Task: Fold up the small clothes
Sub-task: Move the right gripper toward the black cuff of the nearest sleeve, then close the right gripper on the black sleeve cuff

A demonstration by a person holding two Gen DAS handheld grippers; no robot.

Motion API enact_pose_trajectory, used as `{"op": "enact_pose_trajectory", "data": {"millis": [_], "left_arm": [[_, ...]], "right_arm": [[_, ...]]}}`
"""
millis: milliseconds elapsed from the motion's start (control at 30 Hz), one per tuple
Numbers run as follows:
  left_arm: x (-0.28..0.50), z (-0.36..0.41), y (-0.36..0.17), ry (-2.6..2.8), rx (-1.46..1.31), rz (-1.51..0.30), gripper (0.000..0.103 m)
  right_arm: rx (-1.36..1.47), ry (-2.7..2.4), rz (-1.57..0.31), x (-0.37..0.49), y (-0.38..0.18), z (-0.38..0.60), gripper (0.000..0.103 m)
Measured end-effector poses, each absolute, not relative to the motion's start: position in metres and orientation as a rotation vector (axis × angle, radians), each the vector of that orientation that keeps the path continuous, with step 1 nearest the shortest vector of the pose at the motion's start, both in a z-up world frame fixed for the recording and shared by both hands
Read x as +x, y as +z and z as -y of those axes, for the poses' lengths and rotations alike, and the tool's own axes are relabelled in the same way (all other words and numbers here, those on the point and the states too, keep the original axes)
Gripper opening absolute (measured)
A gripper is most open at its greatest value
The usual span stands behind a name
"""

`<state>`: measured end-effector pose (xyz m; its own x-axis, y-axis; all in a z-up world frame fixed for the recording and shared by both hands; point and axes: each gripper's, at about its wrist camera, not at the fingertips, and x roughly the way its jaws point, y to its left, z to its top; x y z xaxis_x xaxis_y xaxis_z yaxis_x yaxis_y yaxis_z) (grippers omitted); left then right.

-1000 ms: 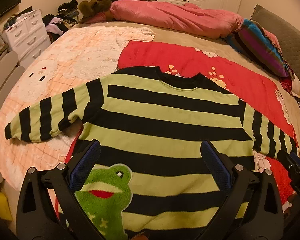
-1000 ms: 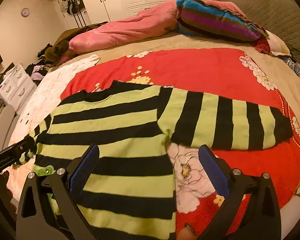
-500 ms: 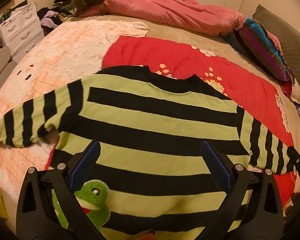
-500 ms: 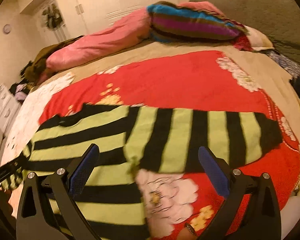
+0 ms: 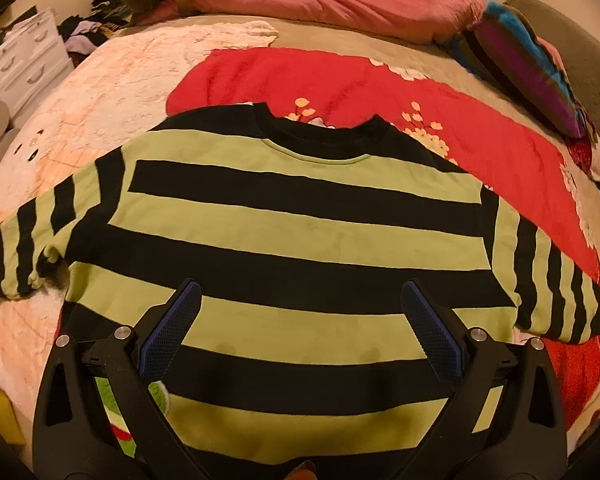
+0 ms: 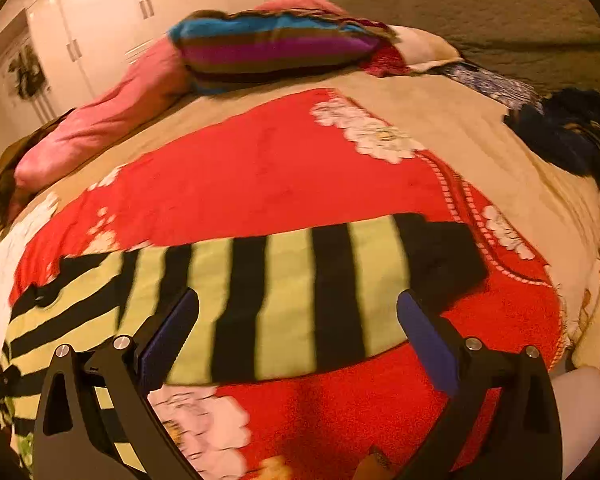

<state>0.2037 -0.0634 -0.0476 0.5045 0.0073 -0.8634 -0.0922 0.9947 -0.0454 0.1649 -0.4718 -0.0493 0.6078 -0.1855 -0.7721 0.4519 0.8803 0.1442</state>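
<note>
The striped sweater [image 5: 296, 240] lies flat on the bed [image 5: 100, 80], collar at 12 o'clock, both sleeves spread out to 3 and 9 o'clock. No fold is made yet. The left claw [image 5: 300, 332] and right claw [image 6: 298, 328] both gape wide, holding nothing, the right over the right sleeve [image 6: 300, 300].

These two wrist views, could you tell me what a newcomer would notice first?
A green-and-black striped sweater lies spread flat across the bed, over a red floral blanket. Both tongs hang open above it: the left tongs over its body, the right tongs over one outstretched sleeve.
</note>
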Motion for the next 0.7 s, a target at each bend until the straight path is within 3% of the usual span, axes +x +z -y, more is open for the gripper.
{"op": "enact_pose_trajectory", "data": {"millis": [700], "left_arm": [[0.192, 0.082, -0.104, -0.031, 0.03, -0.992, 0.094]], "right_arm": [[0.485, -0.577, -0.937, 0.15, -0.113, 0.59, 0.099]]}}
